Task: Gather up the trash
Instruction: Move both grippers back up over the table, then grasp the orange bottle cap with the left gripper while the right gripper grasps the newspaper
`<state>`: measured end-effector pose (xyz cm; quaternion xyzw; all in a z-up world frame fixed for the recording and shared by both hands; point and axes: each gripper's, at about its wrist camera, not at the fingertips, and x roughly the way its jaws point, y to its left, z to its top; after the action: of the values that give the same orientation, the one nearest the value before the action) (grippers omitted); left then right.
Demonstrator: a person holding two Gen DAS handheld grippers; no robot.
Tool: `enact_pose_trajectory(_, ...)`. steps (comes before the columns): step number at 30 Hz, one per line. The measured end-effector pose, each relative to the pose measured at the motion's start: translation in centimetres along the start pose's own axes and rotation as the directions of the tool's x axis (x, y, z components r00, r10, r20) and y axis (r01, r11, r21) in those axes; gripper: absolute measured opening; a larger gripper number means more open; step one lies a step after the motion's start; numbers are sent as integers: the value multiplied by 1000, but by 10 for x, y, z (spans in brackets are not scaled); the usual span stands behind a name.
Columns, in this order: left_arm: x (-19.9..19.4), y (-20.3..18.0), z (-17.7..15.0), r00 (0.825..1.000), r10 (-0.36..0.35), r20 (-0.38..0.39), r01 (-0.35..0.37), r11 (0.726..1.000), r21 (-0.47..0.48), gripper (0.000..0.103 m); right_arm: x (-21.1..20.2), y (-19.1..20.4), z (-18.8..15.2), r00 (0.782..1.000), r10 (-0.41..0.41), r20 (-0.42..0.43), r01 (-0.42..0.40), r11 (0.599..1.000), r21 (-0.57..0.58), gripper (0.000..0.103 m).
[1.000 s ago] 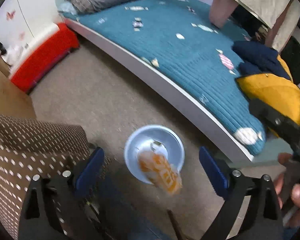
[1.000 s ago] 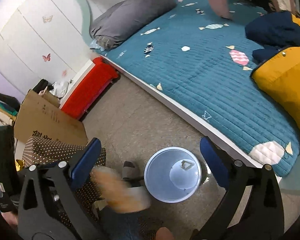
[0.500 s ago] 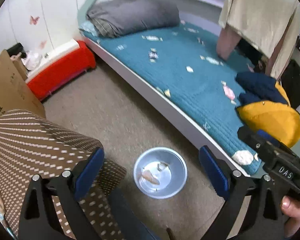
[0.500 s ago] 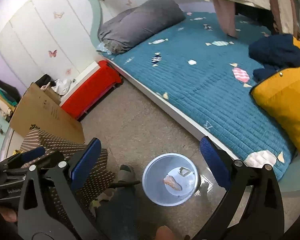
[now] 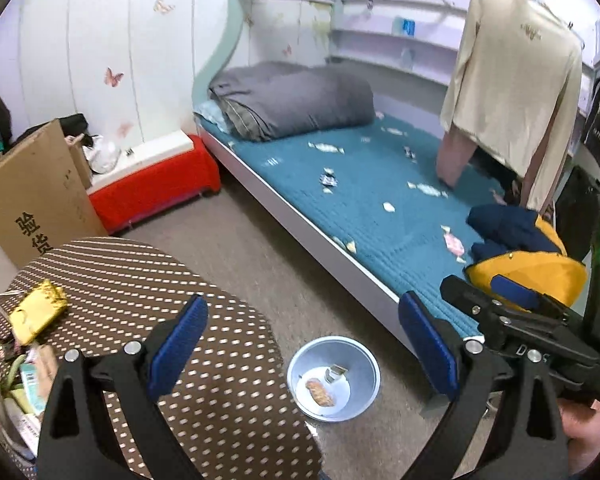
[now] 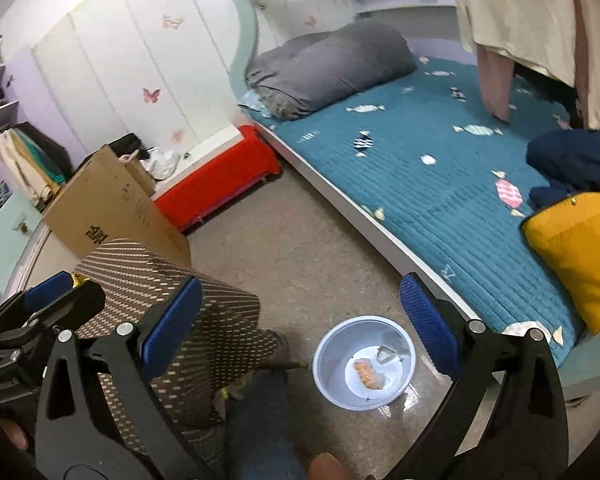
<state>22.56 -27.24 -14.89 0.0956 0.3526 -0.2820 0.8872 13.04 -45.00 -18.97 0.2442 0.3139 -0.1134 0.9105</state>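
Observation:
A light-blue trash bin [image 5: 333, 378] stands on the floor beside the bed; it also shows in the right wrist view [image 6: 364, 362]. An orange snack wrapper [image 5: 320, 391] and a small grey scrap [image 5: 335, 372] lie at its bottom; the wrapper also shows in the right wrist view [image 6: 367, 374]. My left gripper [image 5: 304, 356] is open and empty, high above the bin. My right gripper [image 6: 300, 326] is open and empty, also above it. A gold wrapper [image 5: 38, 314] lies on the brown dotted table [image 5: 140, 280], with more litter at the table's left edge [image 5: 16, 392].
A bed with a teal quilt [image 5: 380, 208], a grey blanket roll [image 5: 292, 104] and a yellow and navy jacket [image 5: 528, 256] fills the right. A red box [image 5: 152, 192] and a cardboard box [image 5: 32, 196] stand by the wall. A beige shirt [image 5: 512, 92] hangs above the bed.
The orange wrapper fell from the air into the bin and now lies at its bottom. Both grippers rose and tilted up, showing more of the room and the tabletop.

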Motion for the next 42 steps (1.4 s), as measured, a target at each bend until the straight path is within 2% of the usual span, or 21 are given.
enact_pose_trajectory(12, -77, 67, -22, 990, 92, 110, -83, 992, -90, 94, -16, 91, 2, 994, 106, 5, -105, 985, -136, 97)
enact_pose_trajectory(21, -131, 138, -53, 967, 204, 153, -171, 964, -203, 94, -20, 175, -10, 976, 210, -49, -216, 945, -245, 97)
enact_pose_trajectory(30, -174, 225, -102, 935, 333, 125, -275, 900, -337, 94, -9, 264, -40, 942, 298, -156, -335, 873, -355, 97)
enact_pose_trajectory(37, -192, 290, -147, 904, 422, 65, -358, 832, -424, 94, 9, 326, -73, 910, 323, -260, -409, 802, -435, 97)
enact_pose_trajectory(42, -196, 342, -187, 872, 490, -19, -440, 765, -469, 94, 26, 356, -93, 888, 322, -328, -449, 763, -465, 97)
